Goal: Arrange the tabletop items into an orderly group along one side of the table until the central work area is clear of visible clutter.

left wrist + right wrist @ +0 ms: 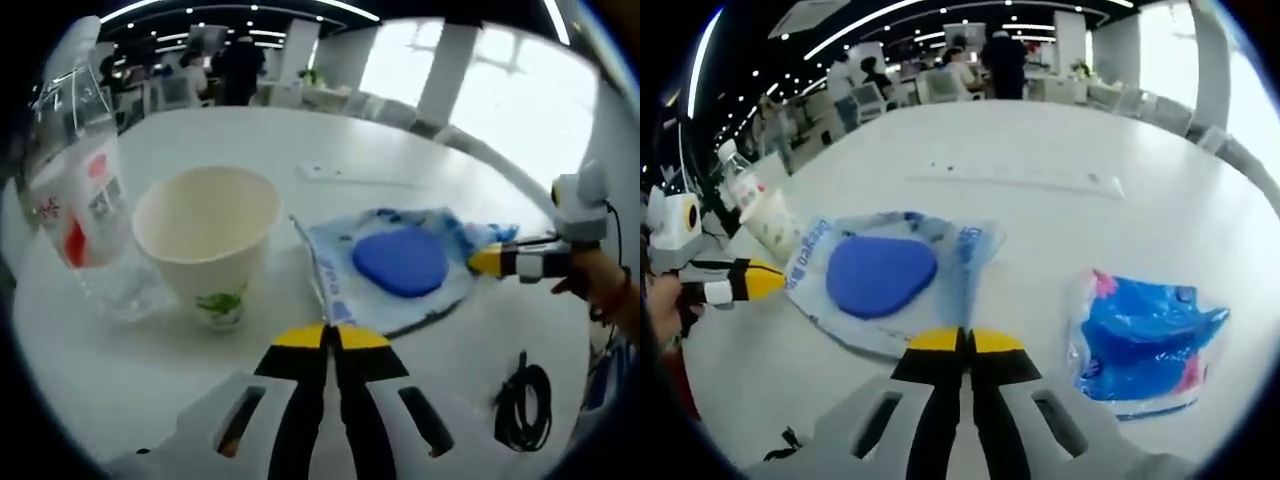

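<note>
A clear plastic bag with a blue oval pad inside point(400, 262) point(880, 275) lies flat on the white table point(300, 140). My left gripper point(330, 338) is shut, its yellow tips at the bag's near edge; it enters the right gripper view from the left point(760, 281). My right gripper point(965, 342) is also shut, at the bag's opposite, crumpled edge point(487, 262). Whether either one pinches plastic I cannot tell. A paper cup point(205, 240) point(775, 225) and a water bottle point(80, 200) point(740, 180) stand upright beside the bag. A blue packet point(1145, 345) lies to the right.
A black coiled cable point(522, 405) lies near the table edge. A long flat cover strip point(1015, 180) runs across the table's middle. A hand point(600, 280) holds the right gripper. People and chairs are far behind the table.
</note>
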